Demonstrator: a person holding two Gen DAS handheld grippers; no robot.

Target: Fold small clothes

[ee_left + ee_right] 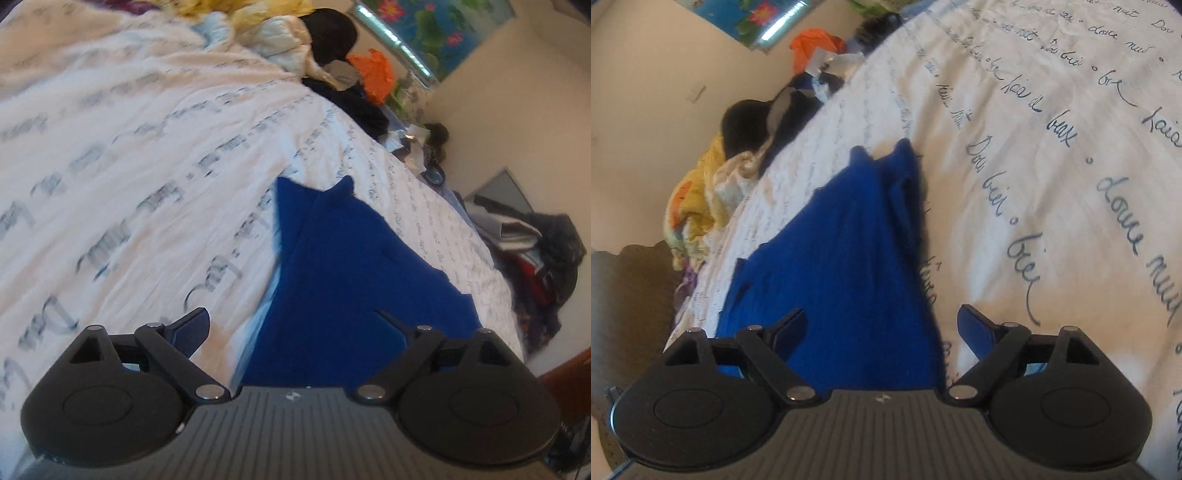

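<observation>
We see the royal-blue knit garment (332, 258) lying flat on the white script-printed bedsheet (129, 166), long axis running away from both grippers; left gripper (291, 325) and right gripper (882, 325) hover beside it, fingers wide, holding nothing.

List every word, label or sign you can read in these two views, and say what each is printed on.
"bien" – handwriting print on the white bed cover
"douce nuit" – same cover, right wrist view, repeated
"beaux" – same cover, less sure
Left wrist view: the cover's script is too blurred to read.
Small emblem on each tool body: a mark, no letters.
Flowered poster on the wall: no readable text.
</observation>
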